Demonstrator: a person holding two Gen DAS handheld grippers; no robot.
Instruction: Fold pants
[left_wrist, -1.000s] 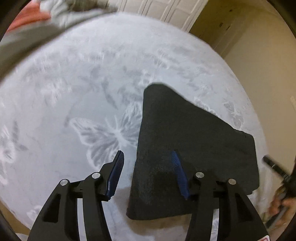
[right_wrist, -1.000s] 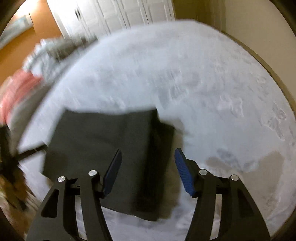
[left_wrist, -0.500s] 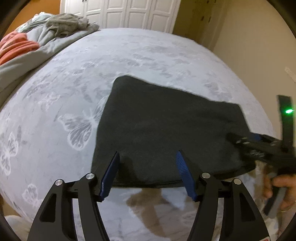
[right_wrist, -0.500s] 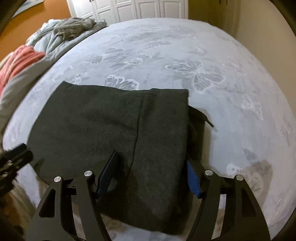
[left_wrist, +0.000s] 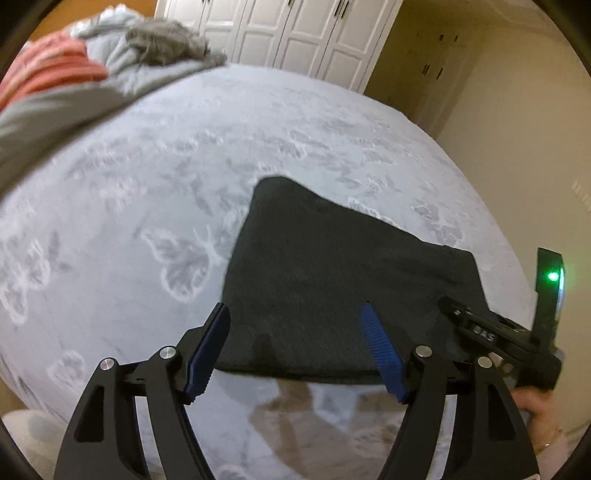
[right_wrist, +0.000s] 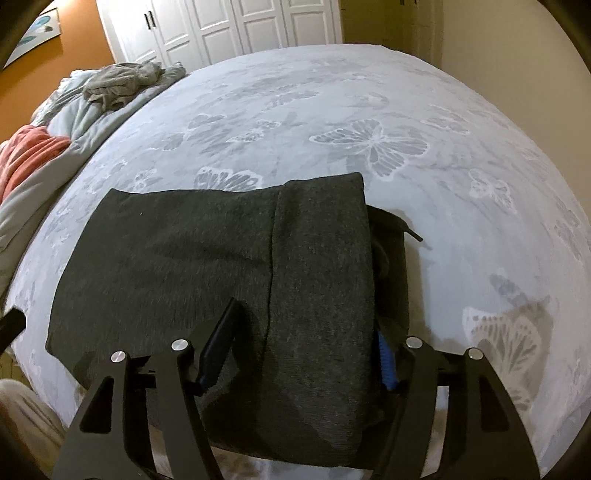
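Pants (right_wrist: 207, 266), dark grey, folded flat on near edge of butterfly-print bed (right_wrist: 369, 110). Crumpled bedding (right_wrist: 110, 92) far left. Left gripper (left_wrist: 295, 350) hovers above near hem, jaws opening, empty. Right gripper (right_wrist: 303, 354) angled down, jaws apart, straddling folded right layer.

You've got a bed w/ a pale grey butterfly-print cover (right_wrist: 406, 92) carrying everything. On it, near edge: folded dark charcoal knit pants (right_wrist: 177, 254), flat, w/ a top layer doubled over at right. Far left: rumpled light grey blanket (right_wrist: 92, 122), w/ a coral-red cloth (right_wrist: 29, 155) & a crumpled grey garment (right_wrist: 118, 85) on top.
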